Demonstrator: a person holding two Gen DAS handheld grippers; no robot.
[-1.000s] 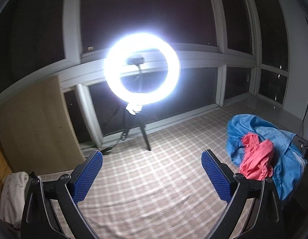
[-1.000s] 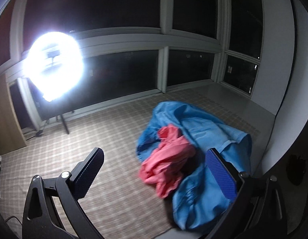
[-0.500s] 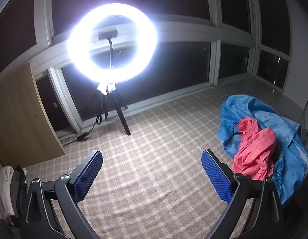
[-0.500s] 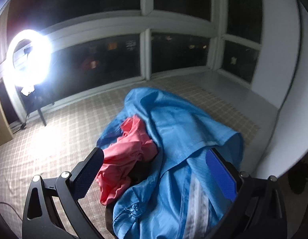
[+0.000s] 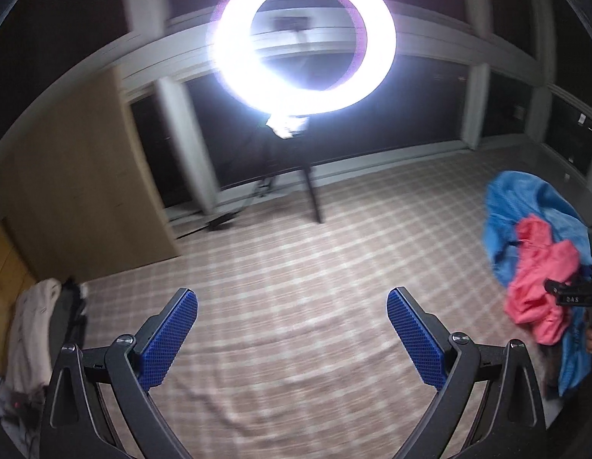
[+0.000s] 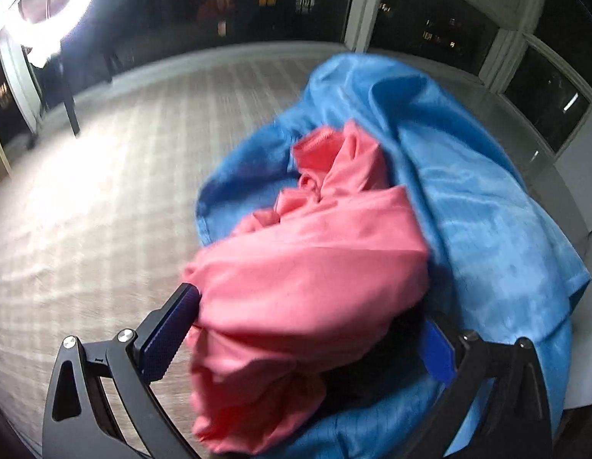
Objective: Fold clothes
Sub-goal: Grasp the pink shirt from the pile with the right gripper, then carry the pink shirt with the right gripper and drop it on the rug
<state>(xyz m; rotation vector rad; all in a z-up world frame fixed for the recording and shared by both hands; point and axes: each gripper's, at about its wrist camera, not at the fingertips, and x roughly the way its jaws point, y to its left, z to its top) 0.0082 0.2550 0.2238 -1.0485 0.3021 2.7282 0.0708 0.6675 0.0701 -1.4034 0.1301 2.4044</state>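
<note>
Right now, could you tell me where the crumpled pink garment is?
The crumpled pink garment lies atop the shiny blue garment, between the open right gripper fingers.

glossy blue cloth (image 6: 468, 199), matt pink cloth (image 6: 307, 267)

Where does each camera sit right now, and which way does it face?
Left wrist: on the left gripper, open, facing the ring light across the checked cloth.
Right wrist: on the right gripper, open, close over the pink garment on the blue garment.
Shared: both garments, ring light, checked cloth.
</note>
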